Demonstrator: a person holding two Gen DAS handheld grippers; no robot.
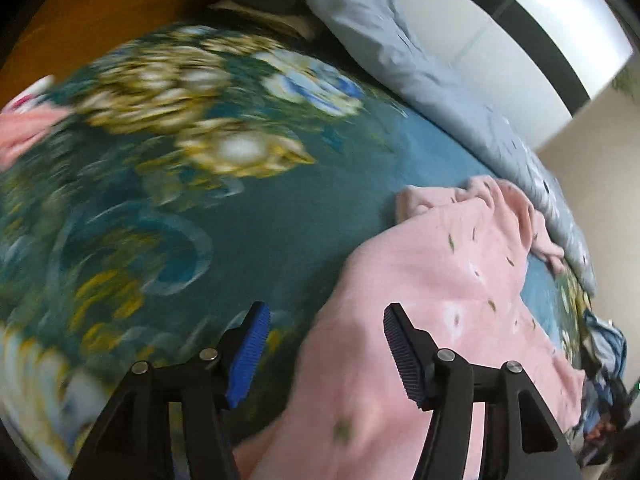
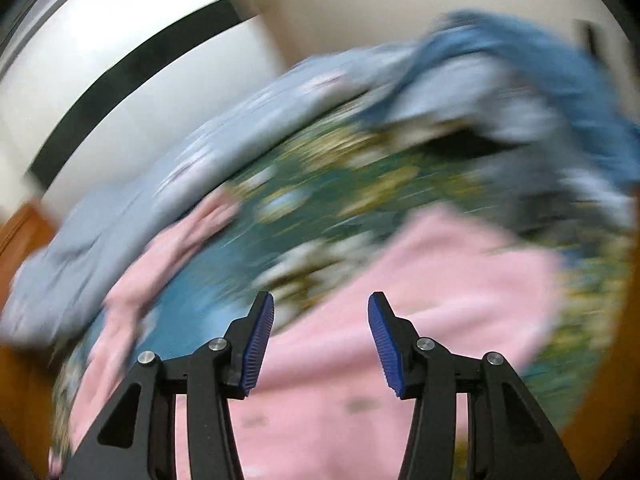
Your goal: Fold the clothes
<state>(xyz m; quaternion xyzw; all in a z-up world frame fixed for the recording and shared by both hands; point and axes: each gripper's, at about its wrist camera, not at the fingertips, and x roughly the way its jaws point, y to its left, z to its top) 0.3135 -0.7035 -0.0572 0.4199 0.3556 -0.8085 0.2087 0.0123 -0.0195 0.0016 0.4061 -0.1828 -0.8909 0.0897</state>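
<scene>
A pink garment (image 1: pixel 440 292) with small dark flecks lies spread on a teal floral bedspread (image 1: pixel 180 184). In the left wrist view my left gripper (image 1: pixel 326 328) hovers open over the garment's left edge, nothing between its blue pads. In the blurred right wrist view the same pink garment (image 2: pixel 420 292) fills the lower middle, one part of it trailing off to the left. My right gripper (image 2: pixel 321 320) is open above it with an empty gap. Neither gripper holds cloth.
A pale blue quilt (image 1: pixel 404 60) lies bunched along the bed's far side by a white wall. Blue clothes (image 2: pixel 532 92) are heaped at the bed's right end. More pink cloth (image 1: pixel 24 128) sits at the far left. Wooden floor (image 1: pixel 80 12) borders the bed.
</scene>
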